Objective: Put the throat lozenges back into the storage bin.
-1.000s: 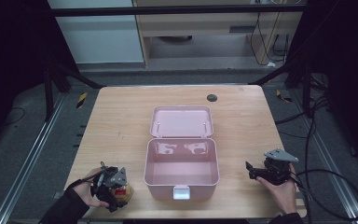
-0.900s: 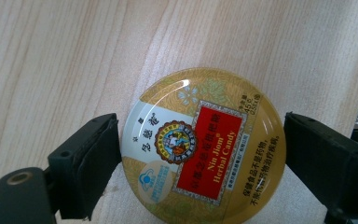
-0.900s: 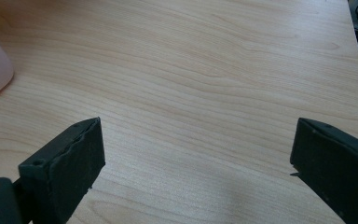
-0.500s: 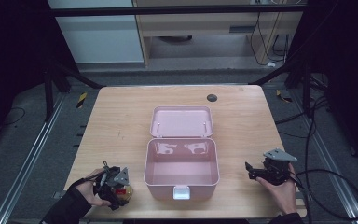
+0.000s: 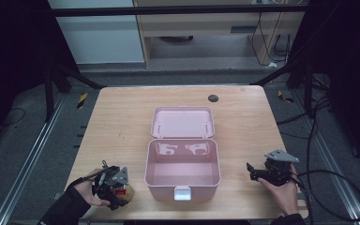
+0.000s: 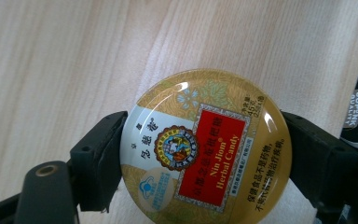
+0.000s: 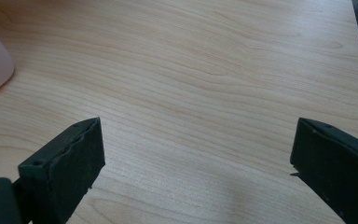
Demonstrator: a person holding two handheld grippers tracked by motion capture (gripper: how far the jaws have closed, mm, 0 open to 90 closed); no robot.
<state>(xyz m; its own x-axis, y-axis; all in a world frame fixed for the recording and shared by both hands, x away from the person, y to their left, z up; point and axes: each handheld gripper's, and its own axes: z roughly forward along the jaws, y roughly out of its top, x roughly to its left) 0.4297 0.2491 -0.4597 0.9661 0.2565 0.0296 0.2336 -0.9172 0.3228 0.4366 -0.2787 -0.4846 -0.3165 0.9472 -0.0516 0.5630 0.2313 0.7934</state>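
A pink storage box (image 5: 183,173) sits open at the centre of the wooden surface (image 5: 122,122), its lid (image 5: 183,122) lying flat behind it toward the top of the frame, in the high view. At lower left of that view, a dark-sleeved left hand (image 5: 86,192) reaches in from the bottom edge, holding the left tool (image 5: 117,187) low over the surface just left of the box. The left gripper view shows its two black jaws pinching a round gold candy tin (image 6: 205,149) from either side, the red "Nin Jiom Herbal Candy" label facing the camera. At lower right of the high view, the right hand (image 5: 281,187) cradles the right tool (image 5: 252,171) from beneath, pointing it toward the box and apart from it. In the right gripper view its jaws are spread wide over bare wood, with a pink corner of the box at the left edge.
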